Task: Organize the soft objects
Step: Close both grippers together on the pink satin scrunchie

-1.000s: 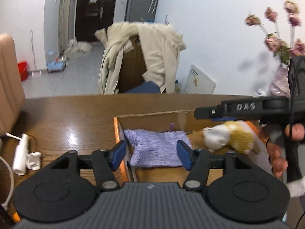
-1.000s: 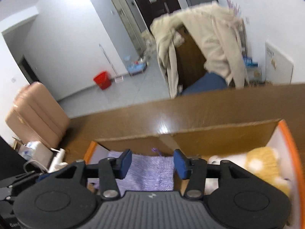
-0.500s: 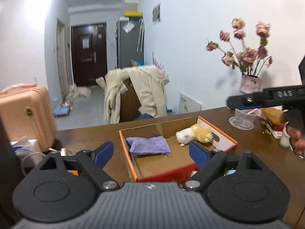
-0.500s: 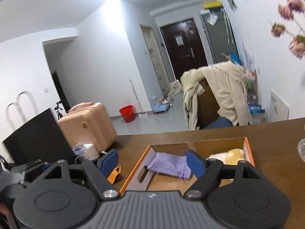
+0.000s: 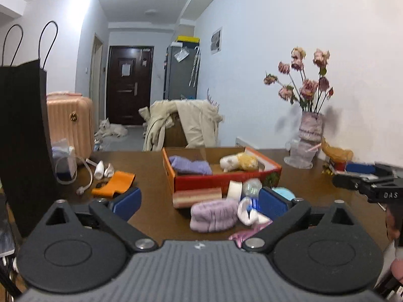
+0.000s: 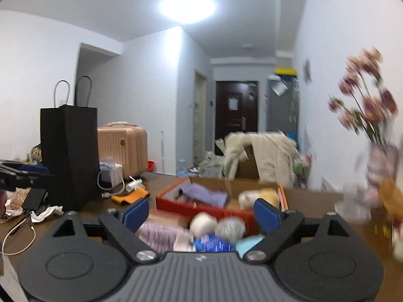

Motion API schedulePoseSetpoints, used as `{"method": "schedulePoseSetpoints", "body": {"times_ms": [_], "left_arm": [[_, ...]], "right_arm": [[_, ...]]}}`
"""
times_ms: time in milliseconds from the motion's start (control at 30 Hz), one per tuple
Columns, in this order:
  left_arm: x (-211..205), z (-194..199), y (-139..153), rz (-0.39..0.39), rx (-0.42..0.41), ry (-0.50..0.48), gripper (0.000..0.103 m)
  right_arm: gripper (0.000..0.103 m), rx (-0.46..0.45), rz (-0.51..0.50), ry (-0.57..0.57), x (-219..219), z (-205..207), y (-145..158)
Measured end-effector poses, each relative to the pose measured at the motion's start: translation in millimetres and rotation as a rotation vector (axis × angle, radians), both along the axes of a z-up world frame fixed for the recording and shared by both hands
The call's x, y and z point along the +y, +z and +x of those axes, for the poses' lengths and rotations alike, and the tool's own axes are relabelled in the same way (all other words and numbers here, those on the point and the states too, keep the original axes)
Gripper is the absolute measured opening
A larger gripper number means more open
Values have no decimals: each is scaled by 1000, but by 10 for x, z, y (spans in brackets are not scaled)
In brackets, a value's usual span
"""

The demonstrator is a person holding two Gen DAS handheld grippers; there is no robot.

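Observation:
An orange-red cardboard box stands on the brown table. In it lie a purple knitted cloth and a yellow-white plush toy. In front of the box lie a purple knitted item, a white sock and several other small things. My left gripper is open and empty, held back above the table's near edge. My right gripper is open and empty too; its view is blurred and shows the box, the cloth and the plush.
A black paper bag stands at the left. An orange cloth, white cable and charger lie left of the box. A flower vase and a glass cup stand at the right. A chair with a coat is behind the table.
Both grippers have pulled back and up from the box and opened wide. The cloth and plush stay in the box; the loose items in front of it have come into view.

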State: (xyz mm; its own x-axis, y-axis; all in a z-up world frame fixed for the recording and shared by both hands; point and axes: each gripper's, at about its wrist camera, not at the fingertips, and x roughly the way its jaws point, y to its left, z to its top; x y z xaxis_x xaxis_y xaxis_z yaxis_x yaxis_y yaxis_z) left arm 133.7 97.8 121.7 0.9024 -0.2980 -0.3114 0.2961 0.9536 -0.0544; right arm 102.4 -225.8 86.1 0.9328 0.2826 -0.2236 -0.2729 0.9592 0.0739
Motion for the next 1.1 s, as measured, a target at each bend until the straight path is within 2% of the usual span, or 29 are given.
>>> {"method": "schedulePoseSetpoints", "body": {"times_ms": [100, 167, 233, 333, 467, 533, 667, 733, 833, 900, 933, 1000, 1100], "left_arm": [[-59, -64, -104, 4, 24, -27, 102], [-157, -32, -177, 15, 46, -49, 102], [-275, 9, -268, 30, 61, -81, 102], [-426, 71, -426, 32, 95, -131, 102], [-606, 180, -662, 68, 157, -185, 102], [-663, 256, -757, 88, 179, -189, 102], [-714, 494, -908, 60, 236, -187, 101], [-743, 609, -946, 62, 251, -183, 96], [-779, 767, -960, 47, 246, -184, 81], [-788, 909, -991, 24, 282, -180, 64], [-783, 979, -1016, 10, 300, -180, 60], [-779, 1076, -1067, 0, 319, -183, 46], [-764, 1143, -1131, -9, 338, -199, 46]], "right_arm": [[90, 31, 22, -64, -97, -168, -195], [90, 47, -21, -114, -135, -211, -297], [89, 73, -50, -132, -152, -196, -383], [87, 119, -32, -143, -120, -133, -513], [82, 122, 28, -90, 5, -6, -640], [75, 127, 41, -56, 68, 68, -717], [69, 172, 62, -11, 127, 290, -810], [60, 193, 105, 5, 130, 419, -834], [47, 219, 136, 2, 147, 637, -866], [39, 246, 142, -12, 179, 784, -904], [33, 259, 144, -10, 186, 839, -921], [24, 300, 129, -7, 230, 931, -1001], [21, 357, 162, 3, 197, 1009, -1085]]}}
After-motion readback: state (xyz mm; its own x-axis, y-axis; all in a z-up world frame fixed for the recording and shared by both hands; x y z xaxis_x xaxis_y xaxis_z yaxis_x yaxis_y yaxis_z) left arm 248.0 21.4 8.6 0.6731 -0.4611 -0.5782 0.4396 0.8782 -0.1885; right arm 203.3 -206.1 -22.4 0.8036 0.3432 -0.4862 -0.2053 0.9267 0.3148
